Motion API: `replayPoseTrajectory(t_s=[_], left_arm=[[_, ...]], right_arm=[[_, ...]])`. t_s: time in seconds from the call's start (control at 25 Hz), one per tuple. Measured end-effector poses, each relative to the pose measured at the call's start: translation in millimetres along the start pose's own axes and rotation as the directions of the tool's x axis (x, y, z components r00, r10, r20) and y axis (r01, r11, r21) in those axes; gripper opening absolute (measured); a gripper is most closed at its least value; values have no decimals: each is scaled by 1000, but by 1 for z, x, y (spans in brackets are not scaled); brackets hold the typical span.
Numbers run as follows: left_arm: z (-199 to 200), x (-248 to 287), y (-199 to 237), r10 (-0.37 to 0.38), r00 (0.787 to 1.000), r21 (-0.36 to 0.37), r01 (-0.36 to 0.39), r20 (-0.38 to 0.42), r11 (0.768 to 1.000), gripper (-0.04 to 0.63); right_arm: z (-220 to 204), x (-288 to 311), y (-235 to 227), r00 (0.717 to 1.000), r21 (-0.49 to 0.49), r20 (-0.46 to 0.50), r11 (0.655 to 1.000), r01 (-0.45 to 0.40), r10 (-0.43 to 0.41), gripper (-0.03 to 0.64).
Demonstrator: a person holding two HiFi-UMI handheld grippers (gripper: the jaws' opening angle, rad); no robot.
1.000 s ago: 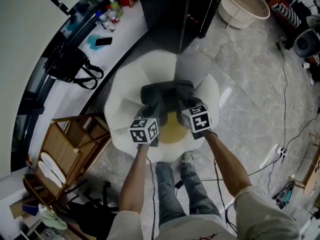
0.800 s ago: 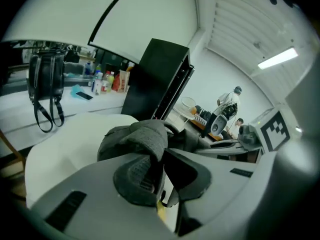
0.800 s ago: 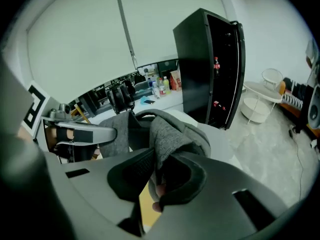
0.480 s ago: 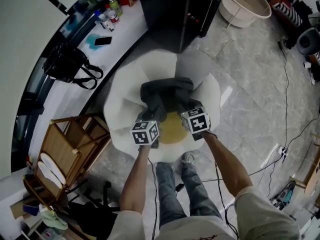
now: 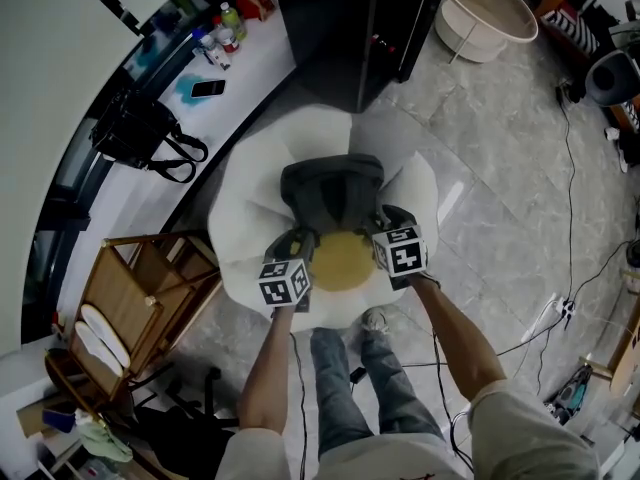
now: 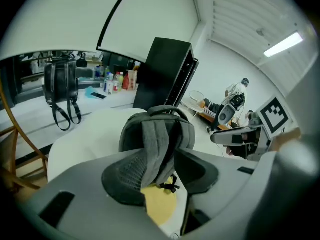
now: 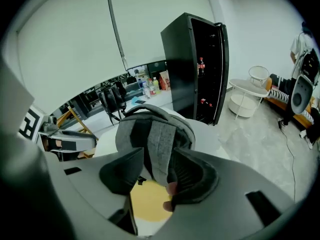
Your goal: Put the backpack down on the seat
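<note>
The backpack [image 5: 332, 190] stands upright on the seat [image 5: 250, 173], handle up, straps facing the person. The left gripper [image 5: 300, 243] and right gripper [image 5: 388, 220] are both opening wide, a strap [image 6: 159, 144] loose between each pair of jaws.

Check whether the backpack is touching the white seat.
Touching. The head view shows the backpack lying on the seat, just behind its yellow centre. The left gripper view shows its side against the white cushion, with no gap.

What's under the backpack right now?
The grey backpack sits on the white petal-shaped seat. The seat's round yellow centre shows just in front of the pack. Whether the yellow runs on beneath it is covered by the pack.
</note>
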State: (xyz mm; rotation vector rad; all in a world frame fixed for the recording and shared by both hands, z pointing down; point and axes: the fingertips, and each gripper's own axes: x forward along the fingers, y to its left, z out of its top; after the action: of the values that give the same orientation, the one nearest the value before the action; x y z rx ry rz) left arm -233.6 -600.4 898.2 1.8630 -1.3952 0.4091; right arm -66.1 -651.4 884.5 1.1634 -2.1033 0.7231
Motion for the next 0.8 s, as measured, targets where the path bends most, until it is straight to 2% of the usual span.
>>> replayPoseTrajectory(t_s=[0.24, 0.36, 0.4, 0.6, 0.8], left_arm=[[-5, -16, -26, -31, 1000, 13, 31, 7, 999, 179], [-3, -28, -40, -35, 999, 26, 34, 22, 999, 138], [-2, -33, -45, -32, 999, 31, 32, 27, 999, 104], [9, -60, -70, -35, 997, 69, 30, 63, 997, 33], [20, -80, -92, -39, 994, 112, 28, 97, 993, 31]], right_arm=[[1, -23, 14, 1000, -25, 11, 1000, -2, 2, 164], [0, -41, 18, 1000, -31, 21, 999, 17, -16, 78], [-1, -48, 20, 1000, -28, 23, 999, 22, -21, 54], [-1, -81, 33, 998, -39, 55, 999, 22, -20, 29], [8, -108, 44, 994, -46, 109, 999, 1, 4, 28]])
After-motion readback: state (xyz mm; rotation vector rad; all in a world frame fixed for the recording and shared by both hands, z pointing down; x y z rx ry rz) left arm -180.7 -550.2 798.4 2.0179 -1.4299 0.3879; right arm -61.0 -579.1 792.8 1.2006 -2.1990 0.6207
